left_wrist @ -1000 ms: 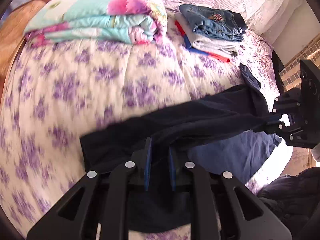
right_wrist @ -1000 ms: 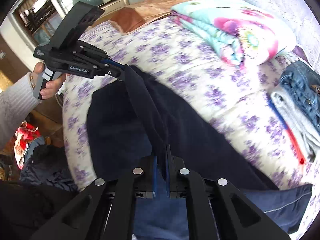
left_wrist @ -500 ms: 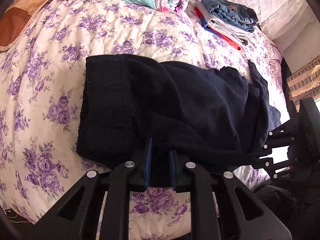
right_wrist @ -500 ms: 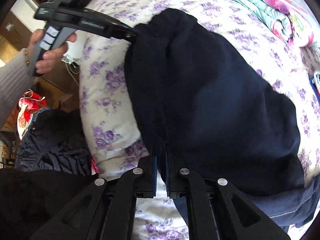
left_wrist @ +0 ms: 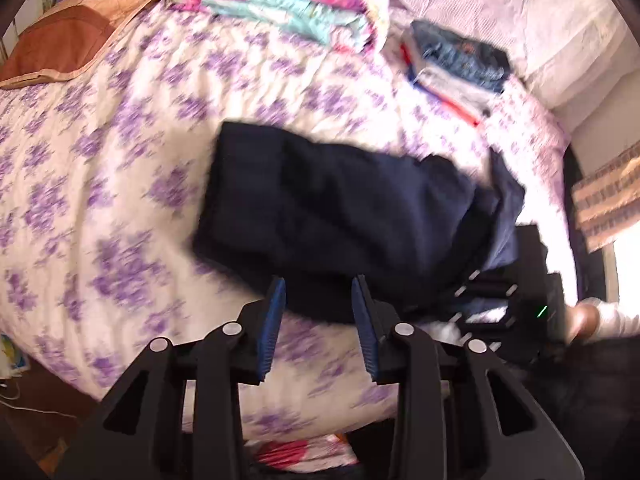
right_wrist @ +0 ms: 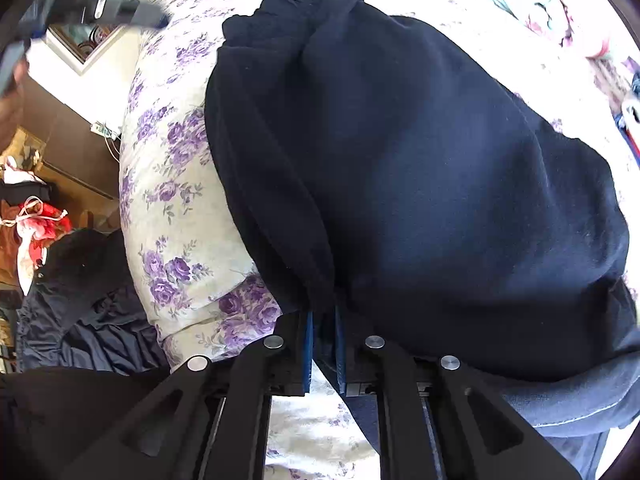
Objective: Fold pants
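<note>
- The left gripper has released the pants; its jaws now gape wide above the bed.
- The right gripper jaws still pinch the pants' edge.

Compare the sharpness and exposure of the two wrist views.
Left wrist view: motion-blurred, so the floral bedspread and dark pants smear, and the window at right blows out. Right wrist view: sharp on the pants, overexposed along the top, with the left gripper blurred in the corner.
</note>
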Available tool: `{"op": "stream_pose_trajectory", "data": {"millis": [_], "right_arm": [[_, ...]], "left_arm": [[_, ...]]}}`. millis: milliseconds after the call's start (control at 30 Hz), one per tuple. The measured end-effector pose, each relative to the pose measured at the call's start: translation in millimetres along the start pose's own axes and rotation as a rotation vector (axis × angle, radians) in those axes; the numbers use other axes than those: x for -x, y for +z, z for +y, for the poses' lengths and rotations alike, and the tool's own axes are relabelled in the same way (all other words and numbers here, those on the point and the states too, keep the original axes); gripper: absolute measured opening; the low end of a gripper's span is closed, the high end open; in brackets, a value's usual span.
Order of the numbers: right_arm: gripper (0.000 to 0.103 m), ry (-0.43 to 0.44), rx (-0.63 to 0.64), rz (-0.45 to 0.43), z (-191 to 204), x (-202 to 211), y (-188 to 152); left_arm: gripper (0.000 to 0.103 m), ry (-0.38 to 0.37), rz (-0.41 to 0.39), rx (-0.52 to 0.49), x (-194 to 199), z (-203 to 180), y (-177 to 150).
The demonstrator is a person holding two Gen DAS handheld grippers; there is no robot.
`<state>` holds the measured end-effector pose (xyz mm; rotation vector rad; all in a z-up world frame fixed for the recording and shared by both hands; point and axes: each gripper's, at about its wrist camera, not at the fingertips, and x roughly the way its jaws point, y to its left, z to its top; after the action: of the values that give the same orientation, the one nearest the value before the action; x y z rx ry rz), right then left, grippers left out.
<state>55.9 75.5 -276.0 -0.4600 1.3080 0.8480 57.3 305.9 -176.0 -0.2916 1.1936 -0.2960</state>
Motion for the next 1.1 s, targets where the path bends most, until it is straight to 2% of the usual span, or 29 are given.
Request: {"op": "stream_pose_trajectory", "data": {"millis": [33, 100, 133, 167, 200, 300, 333, 367, 400, 433, 533, 633, 700, 800, 833, 933, 1000, 1033, 1067, 1100], "right_arm": [[0.013, -0.008, 0.006, -0.002, 3.2, 0.5, -0.9], [0.017, -0.019, 0.024, -0.004, 8.1, 4.4, -3.3], [0.02, -0.02, 0.031, -0.004, 12.6, 6.3, -4.1], [0.027, -0.008, 0.032, -0.002, 15.7, 9.1, -6.1], [0.031, 0.018, 0.024, 0.0, 15.7, 15.1, -7.9], [0.03, 0.131, -0.054, 0.002, 1.8, 45.2, -15.9], [0.03, 0.167, -0.097, -0.006, -9.3, 60.1, -20.5], [0.031, 0.179, -0.135, -0.021, -22.6, 75.9, -24.2], [0.035, 0.167, -0.179, -0.038, -41.4, 92.3, -28.4], [0.037, 0.134, -0.228, -0.046, -63.8, 106.5, -31.4], [0.038, -0.033, -0.447, -0.028, -156.8, 138.3, -34.6], [0.038, -0.168, -0.759, 0.078, -265.7, 143.9, -39.9], [0.039, -0.193, -0.923, 0.139, -313.7, 136.9, -45.0], [0.038, -0.141, -1.044, 0.185, -342.2, 117.5, -45.1], [0.038, -0.152, -1.056, 0.218, -345.5, 108.8, -43.8], [0.04, -0.242, -1.1, 0.315, -350.4, 84.2, -43.7], [0.05, -0.284, -1.123, 0.359, -353.3, 70.3, -46.6], [0.052, -0.307, -1.123, 0.381, -352.7, 63.4, -48.5], [0.051, -0.32, -1.115, 0.394, -351.7, 57.4, -50.9], [0.041, -0.322, -1.109, 0.381, -349.2, 55.2, -53.5]], "left_arm": [[0.047, -0.023, -0.035, 0.024, -3.6, -9.7, 5.9], [0.057, -0.069, -0.069, 0.077, -20.3, -21.8, 14.2], [0.057, -0.083, -0.056, 0.116, -36.5, -25.8, 17.8], [0.057, -0.093, -0.02, 0.147, -53.8, -27.1, 19.7], [0.056, -0.082, 0.024, 0.171, -72.5, -28.0, 18.4], [0.04, 0.005, 0.13, 0.214, -112.5, -22.2, 0.8], [0.035, 0.003, 0.113, 0.224, -111.3, -17.9, -5.4], [0.035, -0.019, 0.098, 0.236, -107.5, -13.3, -9.0], [0.033, -0.044, 0.094, 0.256, -104.1, -8.1, -10.7], [0.027, -0.053, 0.096, 0.268, -104.0, -4.2, -11.6], [0.018, -0.024, 0.113, 0.26, -112.0, -1.8, -9.7], [0.018, 0.023, 0.123, 0.248, -115.4, -8.4, -4.8], [0.018, 0.069, 0.129, 0.223, -117.6, -15.6, -2.7], [0.018, 0.102, 0.138, 0.203, -119.9, -20.1, -0.1], [0.018, 0.099, 0.141, 0.206, -120.3, -18.8, 0.7], [0.017, 0.087, 0.144, 0.219, -122.1, -11.8, 1.8], [0.017, 0.078, 0.143, 0.229, -123.6, -8.5, 2.5], [0.017, 0.077, 0.142, 0.229, -123.3, -8.1, 0.7], [0.017, 0.078, 0.141, 0.227, -123.9, -8.2, 1.3], [0.017, 0.079, 0.141, 0.227, -123.9, -8.6, 1.6]]}}
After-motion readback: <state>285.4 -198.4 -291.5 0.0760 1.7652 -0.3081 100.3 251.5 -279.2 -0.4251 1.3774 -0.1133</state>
